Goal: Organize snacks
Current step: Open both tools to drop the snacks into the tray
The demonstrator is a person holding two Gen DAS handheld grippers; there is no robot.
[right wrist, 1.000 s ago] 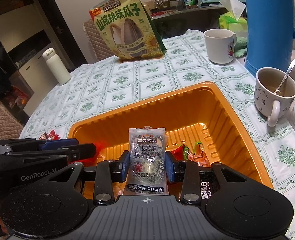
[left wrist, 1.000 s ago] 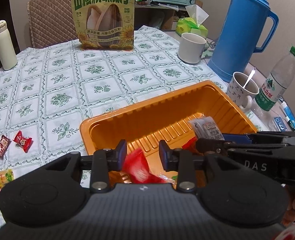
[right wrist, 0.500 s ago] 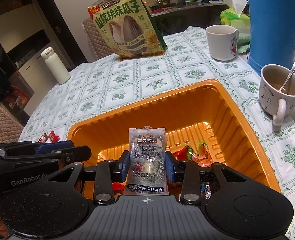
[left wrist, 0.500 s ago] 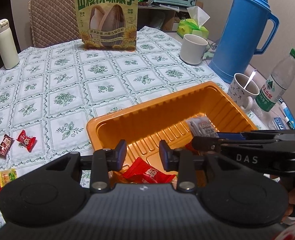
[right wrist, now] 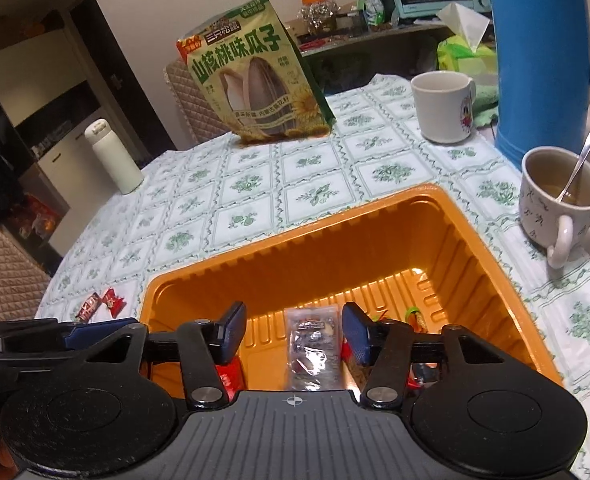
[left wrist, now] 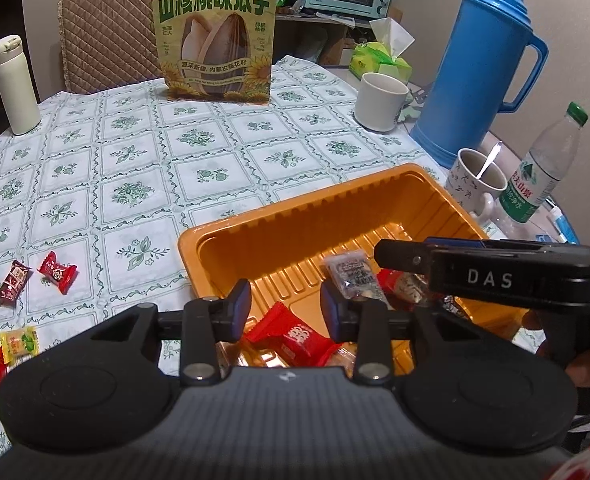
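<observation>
Both grippers hang over the near end of the orange tray (left wrist: 295, 204) (right wrist: 295, 236). My left gripper (left wrist: 286, 308) is open and its jaws are spreading a little, with nothing between them. A red candy (left wrist: 295, 336) lies on the tray floor below it. My right gripper (right wrist: 293, 322) is opening. A clear packet of dark seeds (right wrist: 315, 344) (left wrist: 353, 274) sits blurred between its pads, touching neither. Other wrapped sweets lie in the tray's near right corner. Loose candies (left wrist: 57, 272) (right wrist: 111, 300) remain on the tablecloth left of the tray.
A big sunflower-seed bag (left wrist: 215, 36) stands at the back, with a white flask (left wrist: 15, 84) far left. To the right are a white mug (left wrist: 379, 100), a blue thermos (left wrist: 483, 60), a mug with a spoon (left wrist: 475, 184) and a water bottle (left wrist: 543, 176).
The red candy left my left gripper and now lies in the tray. My right gripper's jaws have spread, and the clear packet has slipped down out of their grip.
</observation>
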